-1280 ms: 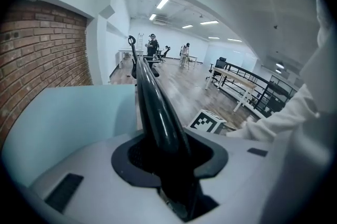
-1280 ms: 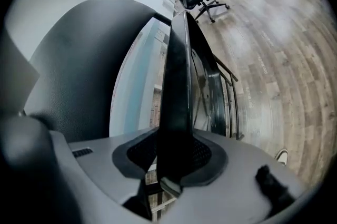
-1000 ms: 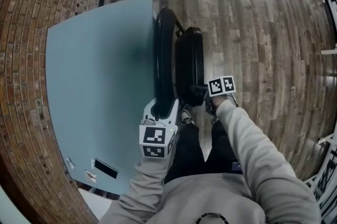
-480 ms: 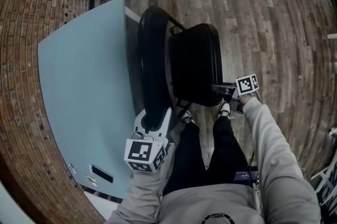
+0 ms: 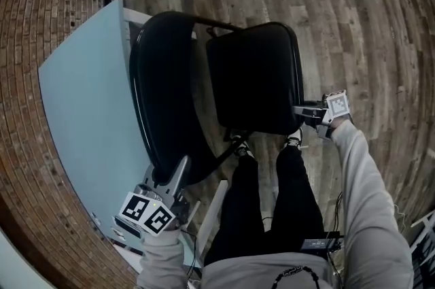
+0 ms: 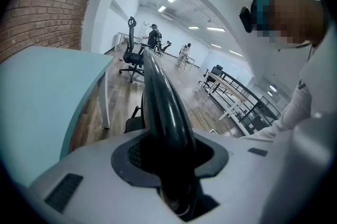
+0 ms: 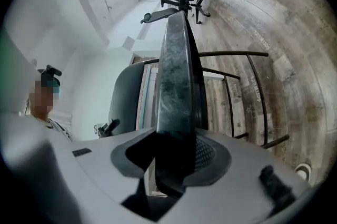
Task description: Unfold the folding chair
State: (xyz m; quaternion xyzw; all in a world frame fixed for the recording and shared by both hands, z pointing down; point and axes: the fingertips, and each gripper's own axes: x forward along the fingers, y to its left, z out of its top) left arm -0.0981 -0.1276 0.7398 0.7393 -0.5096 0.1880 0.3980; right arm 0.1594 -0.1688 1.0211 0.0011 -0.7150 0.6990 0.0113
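The black folding chair stands partly spread beside my legs. Its backrest [image 5: 163, 97] leans toward the table and its seat [image 5: 255, 73] lies nearly flat to the right. My left gripper [image 5: 178, 171] is shut on the backrest's top rim, which runs up between the jaws in the left gripper view as a glossy black bar [image 6: 160, 96]. My right gripper [image 5: 304, 111] clasps the seat's right edge. In the right gripper view the seat edge [image 7: 176, 75] fills the jaws of the right gripper [image 7: 176, 159], which are opening slightly around it.
A light blue table [image 5: 75, 97] stands just left of the chair, with a brick wall [image 5: 27, 43] beyond it. Plank floor [image 5: 353, 9] spreads to the right. The person's shoes [image 5: 238, 148] are under the seat's near edge. An office chair [image 6: 131, 57] stands far off.
The seat has swung out to the right, away from the backrest, carried by my right gripper. My left gripper has sunk toward the lower left with the backrest rim. The chair stands wider.
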